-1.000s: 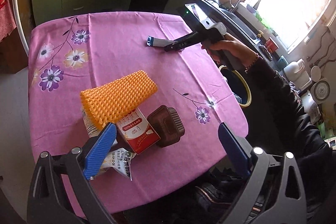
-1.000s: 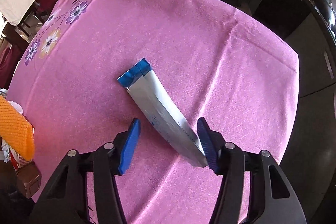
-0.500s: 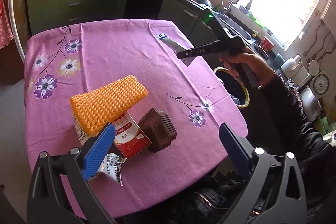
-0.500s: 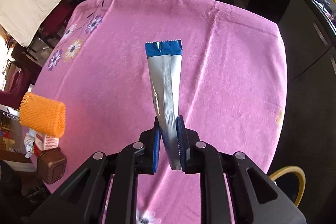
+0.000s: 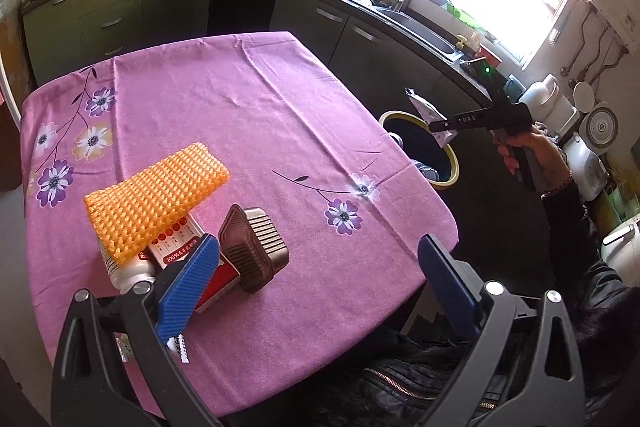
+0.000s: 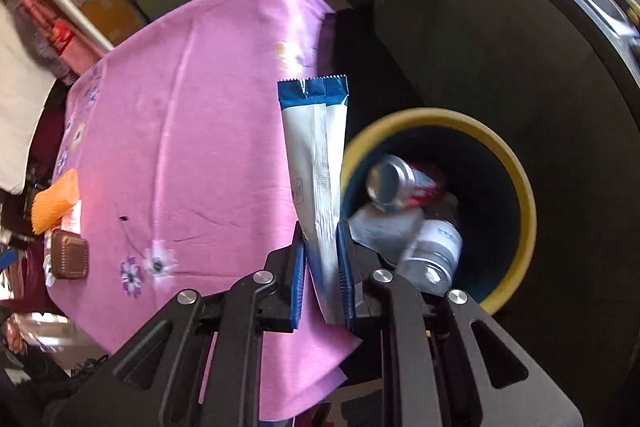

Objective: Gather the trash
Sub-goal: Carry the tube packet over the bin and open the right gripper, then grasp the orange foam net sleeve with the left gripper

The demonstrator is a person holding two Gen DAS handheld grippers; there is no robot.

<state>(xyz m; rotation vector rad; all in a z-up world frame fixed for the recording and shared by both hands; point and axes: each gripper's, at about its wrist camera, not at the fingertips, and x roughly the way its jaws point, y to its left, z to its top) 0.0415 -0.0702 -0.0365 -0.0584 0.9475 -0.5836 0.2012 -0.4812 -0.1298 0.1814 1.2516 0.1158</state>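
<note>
My right gripper [image 6: 322, 263] is shut on a white and blue wrapper [image 6: 318, 163] and holds it upright beside the yellow-rimmed trash bin [image 6: 520, 187], past the table's edge. In the left wrist view the right gripper [image 5: 438, 127] and the wrapper [image 5: 426, 111] hang over the bin [image 5: 454, 163]. My left gripper [image 5: 316, 283] is open above the table's near edge, next to an orange foam net [image 5: 156, 195], a red and white carton [image 5: 180, 243] and a brown plastic tray [image 5: 252, 247].
The bin holds cans [image 6: 400, 183] and crumpled wrappers. The table has a pink flowered cloth [image 5: 224, 115]. A dark kitchen counter [image 5: 360, 7] with a sink runs behind and to the right. A small packet [image 5: 176, 343] lies under my left finger.
My right gripper has closed on the wrapper, lifted it off the table and carried it right to the bin. My left gripper has stayed open near the pile.
</note>
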